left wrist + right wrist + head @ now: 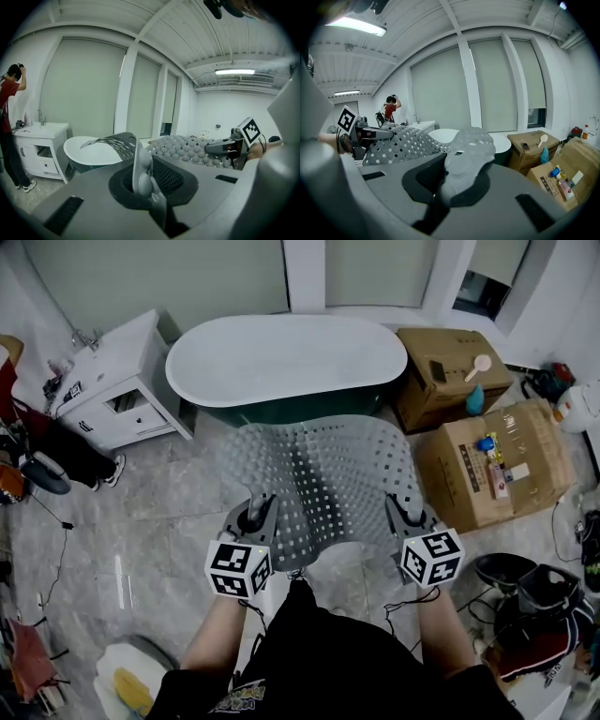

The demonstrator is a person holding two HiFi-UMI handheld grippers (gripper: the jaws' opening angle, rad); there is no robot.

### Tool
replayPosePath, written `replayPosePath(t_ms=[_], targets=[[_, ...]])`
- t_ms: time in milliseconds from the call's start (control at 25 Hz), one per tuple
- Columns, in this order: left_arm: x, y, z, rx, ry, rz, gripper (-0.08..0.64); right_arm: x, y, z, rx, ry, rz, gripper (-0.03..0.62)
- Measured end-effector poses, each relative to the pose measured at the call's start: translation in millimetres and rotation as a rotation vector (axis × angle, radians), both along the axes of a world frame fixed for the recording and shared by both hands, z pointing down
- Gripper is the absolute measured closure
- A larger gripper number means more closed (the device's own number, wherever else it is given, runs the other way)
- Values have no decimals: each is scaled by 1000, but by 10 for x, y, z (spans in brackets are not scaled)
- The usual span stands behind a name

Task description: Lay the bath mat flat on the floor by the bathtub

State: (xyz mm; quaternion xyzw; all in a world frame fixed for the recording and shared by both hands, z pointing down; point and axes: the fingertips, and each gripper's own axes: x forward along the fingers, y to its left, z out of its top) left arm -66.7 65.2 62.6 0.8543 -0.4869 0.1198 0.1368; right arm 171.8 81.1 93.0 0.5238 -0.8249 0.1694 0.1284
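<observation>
one grey perforated bath mat [323, 474], sagging midair

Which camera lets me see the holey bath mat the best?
The head view. It shows most of the bath mat from above, stretched between the left gripper and right gripper before the bathtub. The left gripper view shows only its pinched edge and bumpy underside; the right gripper view, a bunched corner and part of the sheet.

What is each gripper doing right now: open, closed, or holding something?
Left gripper: closed, holding the bath mat by its near left edge.
Right gripper: closed, holding the mat's near right edge.
</observation>
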Motion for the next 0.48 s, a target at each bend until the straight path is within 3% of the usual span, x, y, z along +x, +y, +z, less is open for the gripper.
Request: replayPosePath(t_ms=[480], targets=[[-606,-1138,295,-53,-17,0,525,-521,-1175,251,-48,17,19,561]])
